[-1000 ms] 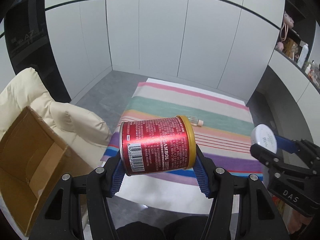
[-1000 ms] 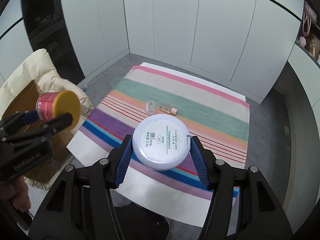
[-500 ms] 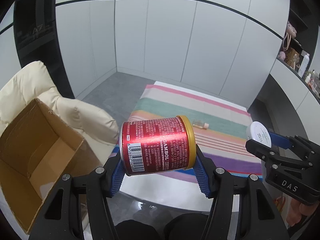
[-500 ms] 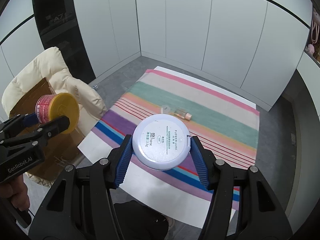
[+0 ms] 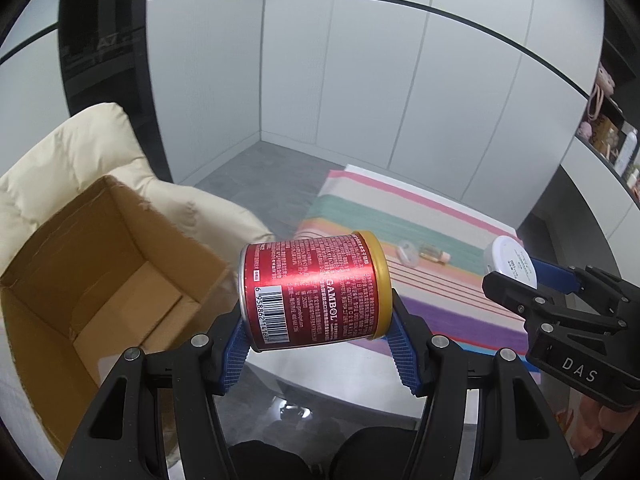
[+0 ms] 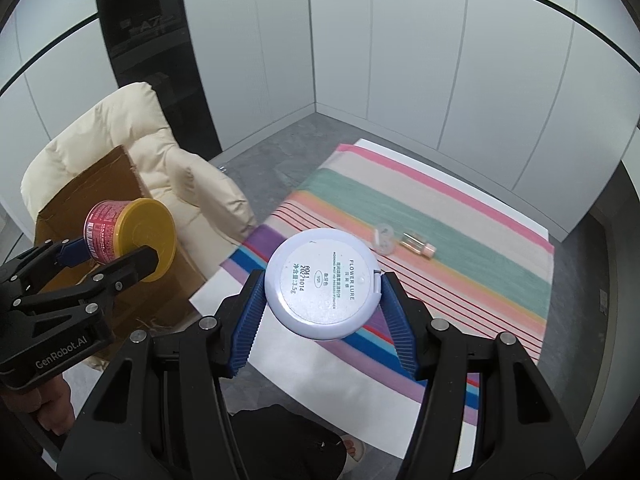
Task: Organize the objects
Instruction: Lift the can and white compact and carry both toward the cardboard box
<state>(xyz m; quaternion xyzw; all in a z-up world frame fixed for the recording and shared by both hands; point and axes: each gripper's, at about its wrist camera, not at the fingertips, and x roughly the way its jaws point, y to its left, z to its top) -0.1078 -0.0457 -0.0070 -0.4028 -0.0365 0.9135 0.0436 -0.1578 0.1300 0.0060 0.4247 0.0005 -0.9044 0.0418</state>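
Note:
My left gripper [image 5: 318,354] is shut on a red tin can [image 5: 314,290] with a yellow lid, held on its side in the air just right of an open cardboard box [image 5: 80,280]. In the right wrist view the can [image 6: 128,236] hangs in front of that box [image 6: 92,188]. My right gripper [image 6: 322,334] is shut on a round pale lilac powder compact [image 6: 322,284], above the near edge of a striped cloth [image 6: 460,264]. The compact [image 5: 510,262] also shows at the right of the left wrist view. A small glass bottle [image 6: 418,245] and a clear cap [image 6: 384,238] lie on the cloth.
The box leans on a cream padded chair [image 6: 120,136]. White cabinet walls [image 5: 360,80] close off the back, and a dark panel [image 6: 148,40] stands behind the chair. Shelves with small items [image 5: 608,136] are at the far right. Grey floor [image 5: 256,168] shows beyond the cloth.
Both grippers have swung to the left with their loads. The box has come further into the left wrist view, and the chair and box have grown nearer in the right wrist view.

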